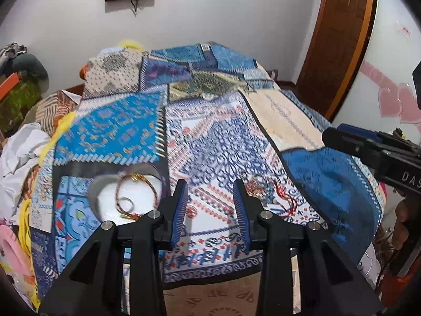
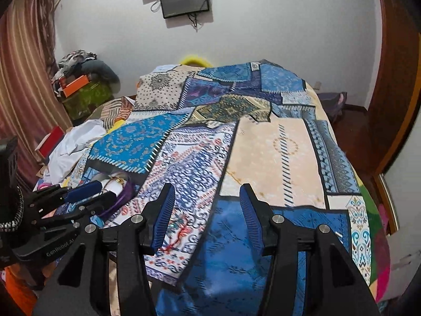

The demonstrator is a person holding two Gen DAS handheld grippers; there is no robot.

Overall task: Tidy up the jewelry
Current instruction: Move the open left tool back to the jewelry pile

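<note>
Left gripper (image 1: 210, 210): jaws partly open, nothing between them, above the bedspread (image 1: 218, 137). Right gripper (image 2: 208, 216): jaws partly open, empty. Loose jewelry (image 1: 265, 192) lies just right of the left jaws, on the cloth. A beaded necklace (image 1: 131, 192) sits in the heart box (image 1: 105, 192), left of them. Judged light, limp, prone to tangle; best pinched at 1 bunched strand.

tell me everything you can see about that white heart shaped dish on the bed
The heart-shaped dish is white inside with a greyish rim, looking like a shallow tray. It lies flat on the patchwork bedspread, near its front left edge. Inside lie beaded bracelets, brownish with a gold piece. The left gripper, fingers empty, hovers just right of it without touching.
</note>
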